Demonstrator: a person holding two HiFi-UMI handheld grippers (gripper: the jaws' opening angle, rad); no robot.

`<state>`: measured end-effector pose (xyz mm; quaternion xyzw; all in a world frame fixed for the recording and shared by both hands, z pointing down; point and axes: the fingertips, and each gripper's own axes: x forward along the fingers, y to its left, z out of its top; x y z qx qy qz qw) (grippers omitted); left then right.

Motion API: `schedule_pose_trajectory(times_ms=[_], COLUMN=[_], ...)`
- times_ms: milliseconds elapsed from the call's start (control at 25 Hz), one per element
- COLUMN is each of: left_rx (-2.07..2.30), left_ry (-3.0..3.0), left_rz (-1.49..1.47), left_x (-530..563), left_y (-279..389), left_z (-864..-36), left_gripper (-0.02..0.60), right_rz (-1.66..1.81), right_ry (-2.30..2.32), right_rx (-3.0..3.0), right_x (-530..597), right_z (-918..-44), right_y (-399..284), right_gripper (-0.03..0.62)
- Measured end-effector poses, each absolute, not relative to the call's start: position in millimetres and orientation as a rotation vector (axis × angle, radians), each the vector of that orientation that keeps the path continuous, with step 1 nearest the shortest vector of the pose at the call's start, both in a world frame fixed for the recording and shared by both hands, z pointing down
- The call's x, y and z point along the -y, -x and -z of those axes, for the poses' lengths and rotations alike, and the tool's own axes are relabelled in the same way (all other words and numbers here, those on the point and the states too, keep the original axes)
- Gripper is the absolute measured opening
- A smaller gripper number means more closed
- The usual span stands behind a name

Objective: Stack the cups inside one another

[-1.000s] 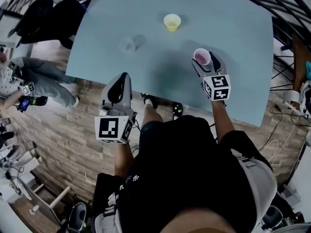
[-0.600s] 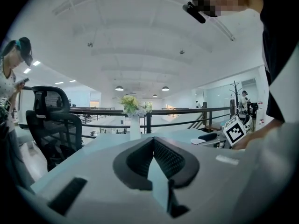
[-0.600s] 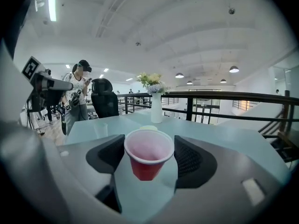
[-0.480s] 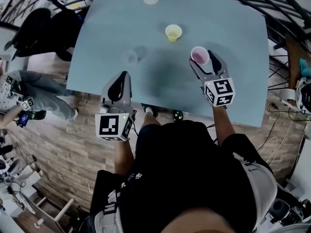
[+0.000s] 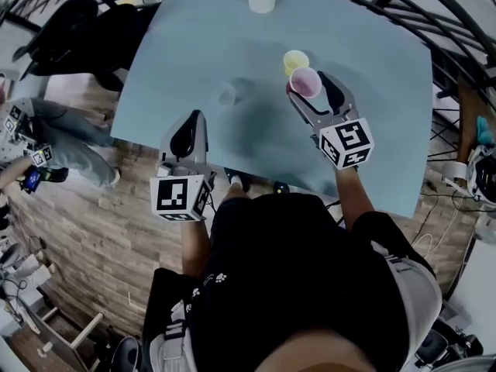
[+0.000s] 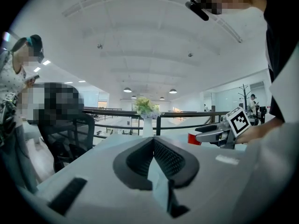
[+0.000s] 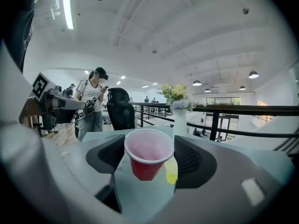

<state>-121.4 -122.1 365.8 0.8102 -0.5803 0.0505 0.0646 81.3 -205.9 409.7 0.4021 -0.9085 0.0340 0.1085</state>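
Jaws on my left gripper meet, nothing between them. A clear cup stands on the table. My right gripper pinches the red cup under its rim, just beside the yellow cup. Thin plastic, light and crushable, I judge: squeeze gently.

We see a smooth matt table, a thin glossy plastic red cup between the ribbed black pads of the matt grey plastic right gripper, and wood-grained plank floor at nine o'clock.
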Motion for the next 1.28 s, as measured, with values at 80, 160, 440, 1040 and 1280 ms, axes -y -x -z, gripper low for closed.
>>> schedule_pose_trajectory(times_ms=[80, 160, 440, 1040, 1280], left_rx=[1.780, 1.801, 1.852, 1.903, 1.903], left_ry=[-2.414, -2.390, -2.348, -2.282, -2.262], left_rz=[-0.142, -0.137, -0.149, -0.164, -0.196], left_x=[123.0, 123.4, 125.4, 126.7, 126.7], left_y=[133.4, 144.1, 180.9, 236.6, 246.5], left_z=[-366.9, -367.4, -370.4, -376.4, -381.5], left_gripper=[-0.006, -0.006, -0.006, -0.006, -0.006], right_rz=[-0.089, -0.087, -0.105, -0.134, -0.127], right_ry=[-1.121, -1.060, -0.883, -0.700, -0.670], right_rx=[2.707, 2.739, 2.806, 2.785, 2.726], right_x=[209.4, 212.6, 217.7, 217.1, 216.8], right_z=[-405.1, -401.9, -406.0, -451.3, -477.9], right_y=[-60.0, -38.3, 34.3, 112.3, 120.8], right_gripper=[0.341, 0.341, 0.341, 0.341, 0.341])
